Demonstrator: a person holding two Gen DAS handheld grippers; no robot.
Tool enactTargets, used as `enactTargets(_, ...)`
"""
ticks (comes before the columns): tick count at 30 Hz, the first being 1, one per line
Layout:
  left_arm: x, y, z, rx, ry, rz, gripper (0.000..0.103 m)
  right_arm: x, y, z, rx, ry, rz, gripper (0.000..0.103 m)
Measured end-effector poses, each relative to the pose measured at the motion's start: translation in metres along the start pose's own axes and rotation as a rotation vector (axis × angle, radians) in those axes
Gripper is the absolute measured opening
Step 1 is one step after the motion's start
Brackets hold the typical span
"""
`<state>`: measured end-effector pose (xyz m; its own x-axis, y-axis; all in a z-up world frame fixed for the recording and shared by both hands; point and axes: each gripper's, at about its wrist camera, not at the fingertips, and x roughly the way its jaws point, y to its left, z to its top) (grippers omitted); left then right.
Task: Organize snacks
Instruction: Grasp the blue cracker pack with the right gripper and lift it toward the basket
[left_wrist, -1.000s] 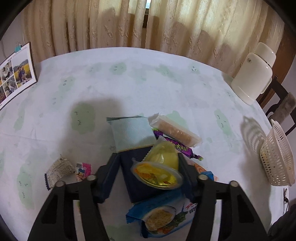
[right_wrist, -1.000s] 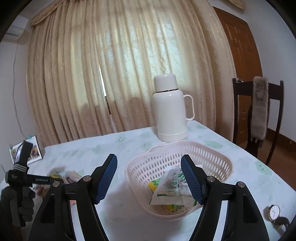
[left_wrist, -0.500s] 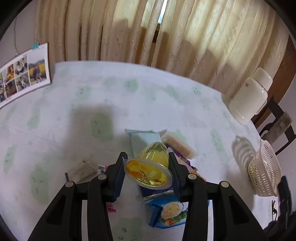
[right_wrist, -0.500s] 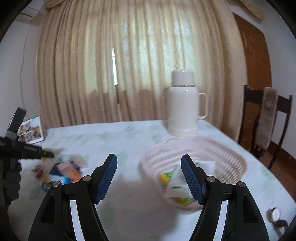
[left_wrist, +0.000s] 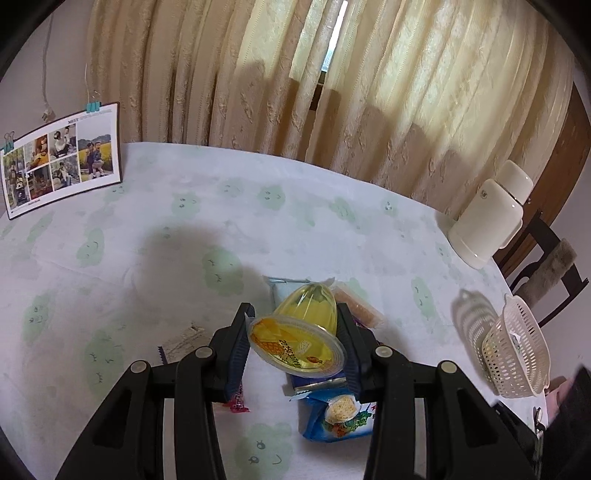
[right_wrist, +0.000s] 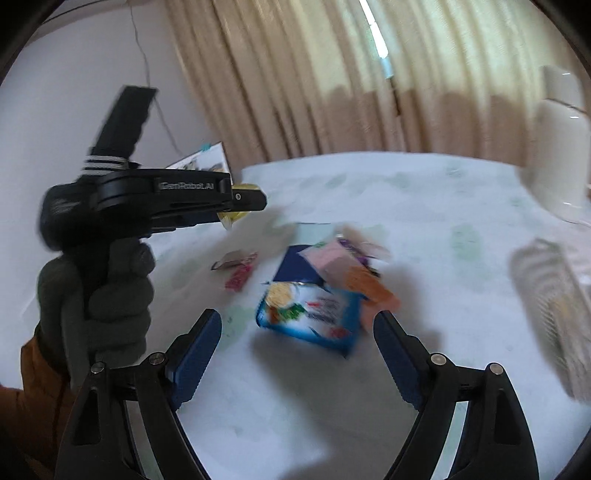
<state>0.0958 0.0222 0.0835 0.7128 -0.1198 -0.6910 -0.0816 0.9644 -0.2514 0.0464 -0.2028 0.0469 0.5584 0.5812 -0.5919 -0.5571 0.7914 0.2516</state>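
Curtained room, round tabletop (left_wrist: 258, 221). Left tool (left_wrist: 293, 334) pinches jelly cup (left_wrist: 303, 325) above snack pile (right_wrist: 314, 295); light, slick, squashy, so grip under rim. Right tool (right_wrist: 297, 350) spread, empty. Basket (left_wrist: 517, 354) far right.

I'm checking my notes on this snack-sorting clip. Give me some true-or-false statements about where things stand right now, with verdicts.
1. The left gripper is shut on the yellow jelly cup. True.
2. The right gripper holds a snack. False: it is open and holds nothing.
3. The basket already holds packets. True.
4. The blue noodle packet lies in the basket. False: it lies on the table.
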Motion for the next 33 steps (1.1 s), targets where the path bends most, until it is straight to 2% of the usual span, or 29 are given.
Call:
enactTargets(3,-0.006,0.003,0.001,-0.002,-0.02,0.002,0.04,0.023,-0.003,0.016,0.015,0.04,0.052,0.085)
enactTargets(11,-0.007,0.011,0.004,-0.027,-0.015,-0.004,0.04,0.065,0.01,0.036,-0.053,0.096,0.073,0.085)
enactTargets(14,-0.006,0.014,0.004,-0.036,-0.013,-0.002,0.04,0.071,0.012,0.026,-0.077,0.152,0.113,0.085)
enactTargets(19,-0.006,0.016,0.004,-0.041,-0.013,0.001,0.04,0.057,0.018,-0.006,-0.107,0.236,0.142,0.085)
enactTargets(24,-0.005,0.014,0.003,-0.031,-0.007,0.004,0.04,0.046,0.024,-0.029,-0.142,0.278,0.11,0.085)
enactTargets(28,-0.005,0.012,0.003,-0.024,-0.006,0.002,0.04,0.05,0.031,-0.029,-0.164,0.279,0.021,0.084)
enactTargets(31,-0.005,0.013,0.004,-0.027,-0.007,-0.001,0.04,0.053,0.038,-0.03,-0.214,0.275,-0.058,0.066)
enactTargets(33,-0.005,0.014,0.004,-0.03,-0.008,-0.002,0.04,0.055,0.042,-0.031,-0.245,0.268,-0.113,0.049)
